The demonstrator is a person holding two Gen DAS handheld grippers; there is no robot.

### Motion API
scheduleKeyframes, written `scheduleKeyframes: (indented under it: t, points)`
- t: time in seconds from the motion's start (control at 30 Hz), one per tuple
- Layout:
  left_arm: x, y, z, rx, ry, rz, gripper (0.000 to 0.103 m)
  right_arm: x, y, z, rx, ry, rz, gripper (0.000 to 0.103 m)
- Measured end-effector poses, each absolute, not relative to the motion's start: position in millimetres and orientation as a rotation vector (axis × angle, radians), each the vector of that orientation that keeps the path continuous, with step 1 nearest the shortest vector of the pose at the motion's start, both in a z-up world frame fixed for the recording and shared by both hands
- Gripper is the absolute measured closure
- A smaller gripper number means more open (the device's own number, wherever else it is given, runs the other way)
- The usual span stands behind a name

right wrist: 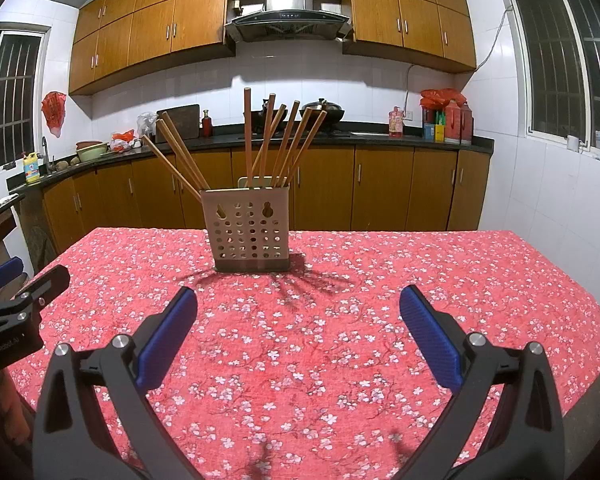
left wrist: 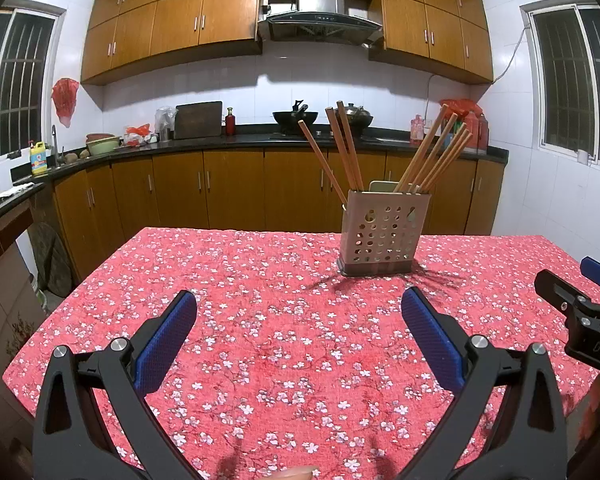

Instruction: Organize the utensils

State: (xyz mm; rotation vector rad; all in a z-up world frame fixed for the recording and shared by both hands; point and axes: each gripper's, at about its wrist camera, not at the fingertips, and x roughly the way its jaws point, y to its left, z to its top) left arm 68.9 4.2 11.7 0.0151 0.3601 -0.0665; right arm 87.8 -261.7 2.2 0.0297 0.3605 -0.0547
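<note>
Nine chopsticks (right wrist: 286, 144); one holder (right wrist: 246, 230); two grippers (right wrist: 298, 318).

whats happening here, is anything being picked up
Nothing is held right now. A person holds two tools over the red floral tablecloth; the left tool and right tool are both open and empty. The wooden chopsticks already stand in the perforated holder, with no loose utensils visible.

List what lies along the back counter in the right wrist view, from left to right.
Yellow detergent bottle → green basin → dark cutting board → red bottle → covered wok → pink bottle → red thermos flasks.
</note>
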Motion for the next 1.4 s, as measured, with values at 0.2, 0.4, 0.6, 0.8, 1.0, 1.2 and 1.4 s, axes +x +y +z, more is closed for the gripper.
scheduleKeyframes:
  t: [0.2, 0.4, 0.6, 0.8, 1.0, 1.2, 1.4]
  points:
    - [69.5, 4.7, 11.6, 0.015, 0.361, -0.067, 0.002, 89.8, -260.2, -3.6, 0.033, 0.366, -0.053, 0.004]
    - [69.2, 3.3, 11.0, 0.014, 0.363, -0.068, 0.002, 89.4, -258.8, -4.9, 0.035, 0.367, -0.052, 0.004]
    - [69.9, 4.6, 11.2, 0.015, 0.363, -0.068, 0.002, 89.4, -258.7, -3.8, 0.035, 0.367, -0.053, 0.004]
    - [69.3, 3.1, 11.0, 0.014, 0.365, -0.068, 0.002, 89.2, -258.0, -3.9, 0.036, 0.368, -0.053, 0.004]
    - [70.0, 2.7, 6.5, 0.013, 0.367, -0.071, 0.002, 89.2, -257.5, -4.5, 0.036, 0.369, -0.053, 0.004]
    - [71.9, 3.6, 4.3, 0.013, 0.370, -0.072, 0.002, 89.2, -257.6, -4.4, 0.036, 0.370, -0.052, 0.004]
    - [71.1, 2.9, 3.7, 0.012, 0.370, -0.073, 0.002, 88.8, -255.7, -6.8, 0.037, 0.373, -0.051, 0.004]
